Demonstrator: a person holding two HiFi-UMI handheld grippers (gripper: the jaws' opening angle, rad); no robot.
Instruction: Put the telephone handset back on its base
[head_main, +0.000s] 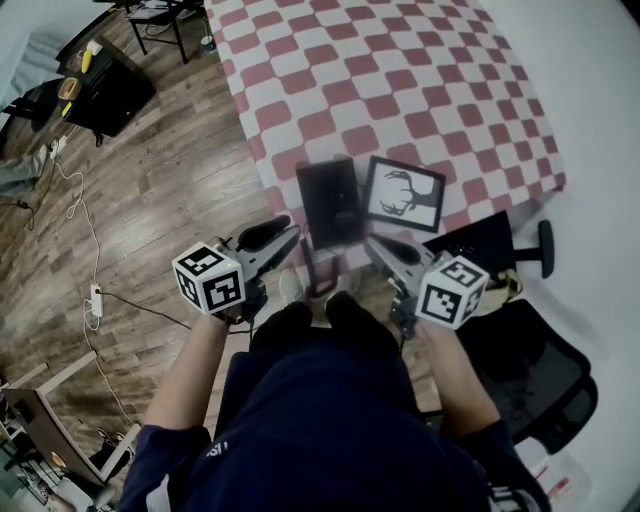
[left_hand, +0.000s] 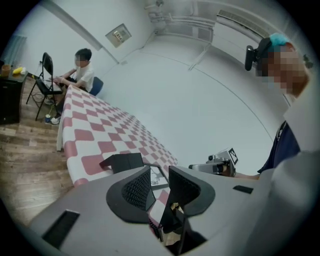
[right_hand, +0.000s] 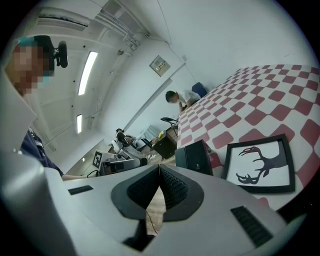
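The left tool (left_hand: 160, 176) was held with its jaws apart and nothing between them. The right tool (right_hand: 159, 172) had its jaws closed together on nothing. Both hung just short of the near edge of the bench (head_main: 400, 80), which was covered in a red-and-white checked cloth. At that edge a black boxy device (head_main: 328, 200) stood just beside a framed antler picture (head_main: 403, 193). Whether that device was the telephone, handset and base together, I could not tell.

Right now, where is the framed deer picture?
In the head view, the framed deer picture sits at the near edge of the checkered table, just right of the black box, ahead of the right gripper.
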